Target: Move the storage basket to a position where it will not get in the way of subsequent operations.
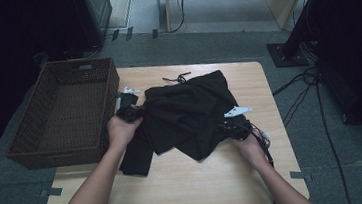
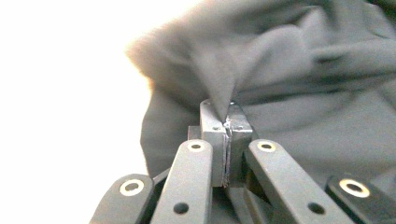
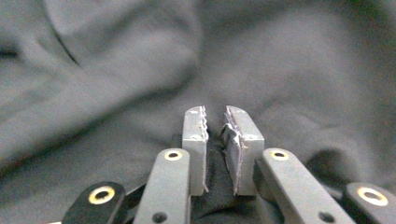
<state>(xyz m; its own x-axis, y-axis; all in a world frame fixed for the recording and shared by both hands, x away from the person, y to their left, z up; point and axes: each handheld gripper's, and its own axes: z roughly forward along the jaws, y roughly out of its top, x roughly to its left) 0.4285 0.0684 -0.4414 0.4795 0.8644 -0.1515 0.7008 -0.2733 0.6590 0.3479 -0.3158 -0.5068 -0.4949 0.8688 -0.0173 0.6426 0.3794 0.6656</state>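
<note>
Nearest the person, a bare strip of the wooden table point(image 1: 186, 182) lies open between the two forearms, with room there to lay cloth flat. Just beyond it, the black garment point(image 1: 190, 113) sits bunched in the middle of the table, one flap trailing toward the near left, so the folding looks barely begun: nothing is squared up or stacked yet. The left gripper point(image 1: 131, 114) is at the garment's left edge, and in the left gripper view its jaws are clamped tight on a raised pinch of the fabric point(image 2: 219, 88). The right gripper point(image 1: 236, 130) is at the garment's near right edge; in the right gripper view its jaws stand slightly apart with a bit of dark cloth point(image 3: 215, 154) lying between them, so whether it truly grips is doubtful. A white tag point(image 1: 236, 110) shows beside it. To the far left, the woven basket point(image 1: 47, 145) stands empty, touching the table's left edge and likely the garment's goal. The table's right and far edges are close to the cloth.
</note>
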